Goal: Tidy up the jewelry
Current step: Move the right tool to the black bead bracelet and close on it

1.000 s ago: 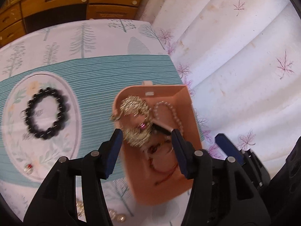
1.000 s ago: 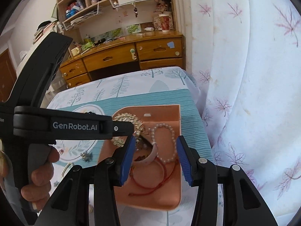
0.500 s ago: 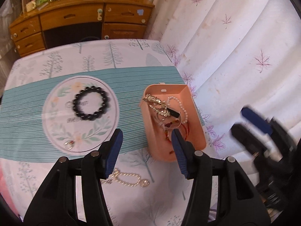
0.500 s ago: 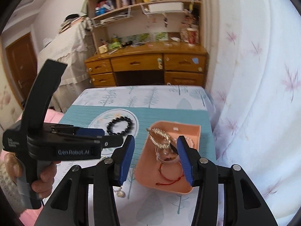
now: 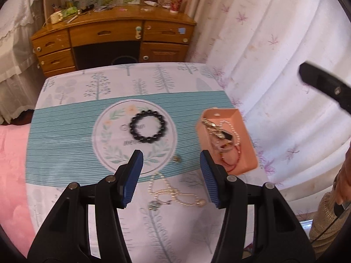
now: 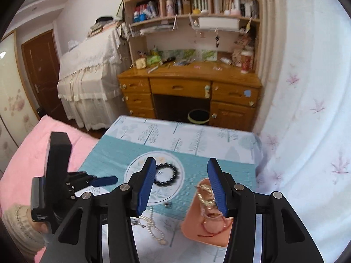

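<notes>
Pink tray sat at the right edge of the teal runner, holding a gold chain, a pearl bracelet and a red cord bracelet heaped together. A second before, it filled both views, with both pairs of tongs right over it; both views now took in the whole table. Left gripper stood half apart, nothing between its blue pads, unchanged in width. Right gripper likewise apart and empty, only slightly wider than a second before.

Black bead bracelet lay on the round floral mat, well apart from the tray. A pearl necklace lay loose on the tree-print cloth near the front edge; a small charm sat on the runner between mat and tray. Behind: wooden desk, bookshelf, leaf-print curtain, pink bedding on the left. In the right view, its own right finger covered part of the tray.
</notes>
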A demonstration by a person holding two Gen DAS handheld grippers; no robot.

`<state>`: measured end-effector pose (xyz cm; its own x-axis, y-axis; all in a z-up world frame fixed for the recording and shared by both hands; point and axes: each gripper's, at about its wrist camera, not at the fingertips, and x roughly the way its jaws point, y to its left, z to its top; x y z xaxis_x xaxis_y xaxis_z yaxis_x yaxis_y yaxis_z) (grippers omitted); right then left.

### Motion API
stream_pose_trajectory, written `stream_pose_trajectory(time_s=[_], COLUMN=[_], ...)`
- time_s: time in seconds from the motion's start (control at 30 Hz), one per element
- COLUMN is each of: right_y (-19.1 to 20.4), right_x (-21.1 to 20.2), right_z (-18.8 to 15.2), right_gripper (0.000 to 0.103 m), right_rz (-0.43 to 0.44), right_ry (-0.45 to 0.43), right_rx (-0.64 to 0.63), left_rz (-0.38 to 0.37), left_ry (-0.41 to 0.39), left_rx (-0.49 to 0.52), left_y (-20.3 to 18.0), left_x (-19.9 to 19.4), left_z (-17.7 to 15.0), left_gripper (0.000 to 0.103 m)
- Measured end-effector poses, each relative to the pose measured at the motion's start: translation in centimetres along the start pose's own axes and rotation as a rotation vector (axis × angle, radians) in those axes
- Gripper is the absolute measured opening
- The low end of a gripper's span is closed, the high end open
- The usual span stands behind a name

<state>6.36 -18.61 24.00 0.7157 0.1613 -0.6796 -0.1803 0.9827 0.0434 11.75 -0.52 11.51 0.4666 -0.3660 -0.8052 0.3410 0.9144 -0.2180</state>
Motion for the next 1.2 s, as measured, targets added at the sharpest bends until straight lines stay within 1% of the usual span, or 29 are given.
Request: stream_pose_trajectory(time_s=[0.13, 0.3, 0.43, 0.6, 0.77, 0.83, 0.87, 0.9, 0.97, 1.03, 1.07, 1.2], right_y=[1.6, 2.7, 2.4, 2.1, 2.2, 2.3, 2.3, 2.2, 1.9, 1.3, 1.0, 0.3], right_x=[3.7, 9.7, 14.4, 20.1, 25.6, 27.8, 28.7, 29.8, 31.6, 33.3, 34.1, 37.0], right_z=[0.8, -0.1, -1.5, -3.1, -4.2, -4.7, -4.9, -5.1, -5.3, -5.6, -5.7, -6.0], right_gripper=[0.050, 0.050, 0.050, 0.050, 0.049, 0.047, 0.043, 0.039, 0.035, 0.034, 0.031, 0.027], right_rz=[0.032, 0.069, 0.087, 0.090, 0.071, 0.062, 0.057, 0.052, 0.034, 0.013, 0.001, -0.055], right_ry=[0.089, 0.203, 0.298, 0.390, 0.465, 0.484, 0.492, 0.505, 0.515, 0.521, 0.524, 0.517], right_rx=[0.014, 0.057, 0.090, 0.123, 0.133, 0.134, 0.134, 0.141, 0.161, 0.184, 0.196, 0.213], left_rz=[0.017, 0.013, 0.025, 0.045, 0.063, 0.076, 0.072, 0.068, 0.064, 0.050, 0.050, 0.044], left_ry=[-0.002, 0.019, 0.083, 0.116, 0.212, 0.242, 0.250, 0.252, 0.252, 0.253, 0.255, 0.266], left_rx=[-0.033, -0.100, -0.138, -0.136, -0.128, -0.135, -0.142, -0.150, -0.160, -0.167, -0.166, -0.146], left_y=[3.0, 6.9, 9.7, 11.6, 13.0, 13.4, 13.6, 13.8, 14.0, 14.0, 13.9, 13.3], left_x=[-0.1, 1.3, 3.8, 6.8, 10.9, 12.3, 12.9, 13.4, 14.0, 14.5, 14.7, 15.3], left_z=[0.3, 0.4, 0.2, 0.0, -0.2, -0.5, -0.7, -0.7, -0.7, -0.7, -0.7, -0.9], left_gripper=[0.051, 0.051, 0.051, 0.051, 0.051, 0.051, 0.051, 0.051, 0.051, 0.051, 0.051, 0.051])
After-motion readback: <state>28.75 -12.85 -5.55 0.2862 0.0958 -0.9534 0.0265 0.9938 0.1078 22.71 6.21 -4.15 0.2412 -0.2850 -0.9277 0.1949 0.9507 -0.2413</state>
